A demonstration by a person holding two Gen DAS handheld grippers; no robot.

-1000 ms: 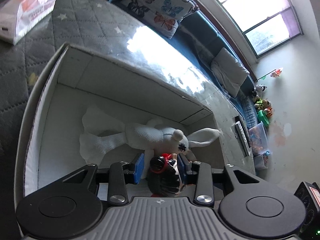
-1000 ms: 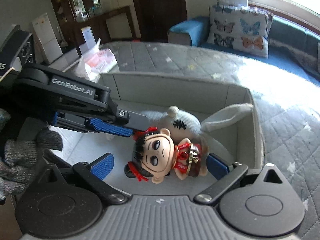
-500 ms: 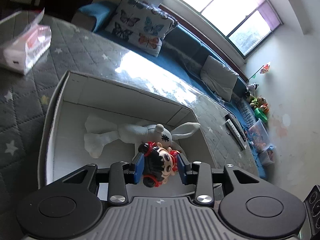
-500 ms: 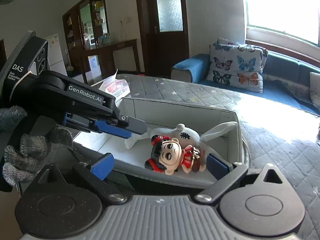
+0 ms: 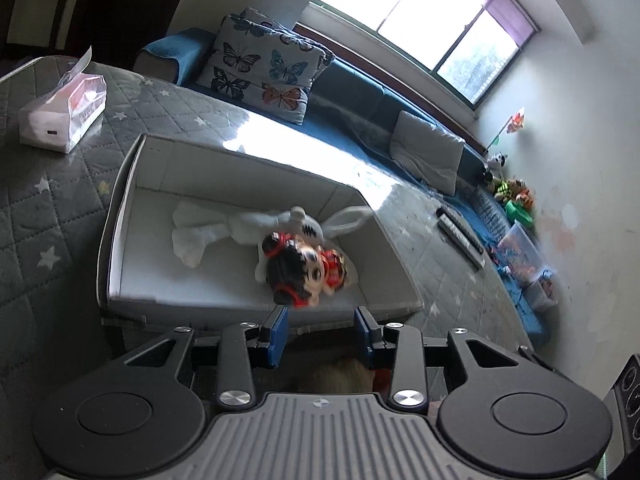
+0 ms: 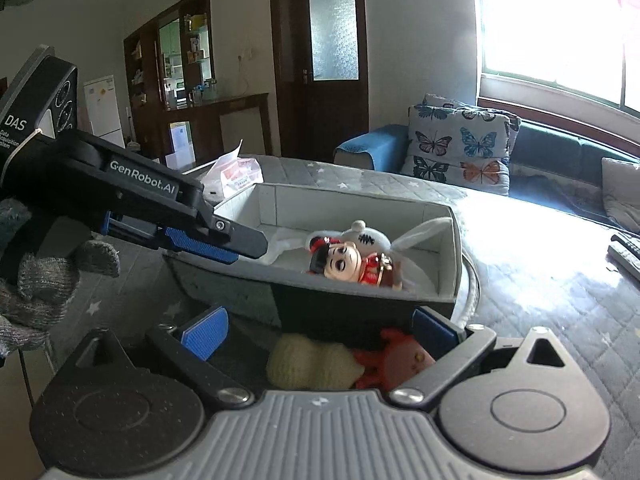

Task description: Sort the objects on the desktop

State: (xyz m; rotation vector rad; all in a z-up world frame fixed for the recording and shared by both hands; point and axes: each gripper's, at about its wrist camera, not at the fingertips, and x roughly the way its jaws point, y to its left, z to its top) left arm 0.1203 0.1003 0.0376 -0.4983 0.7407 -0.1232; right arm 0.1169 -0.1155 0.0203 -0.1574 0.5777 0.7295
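Grey box holding doll, white rabbit, both grippers spread, empty.

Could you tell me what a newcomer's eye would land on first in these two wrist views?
Probably the red-and-black doll, lying in the grey box against a white plush rabbit, with the open left gripper just outside the near wall. Next, the bright window glare on the quilted table, and the butterfly cushion on the blue sofa behind.
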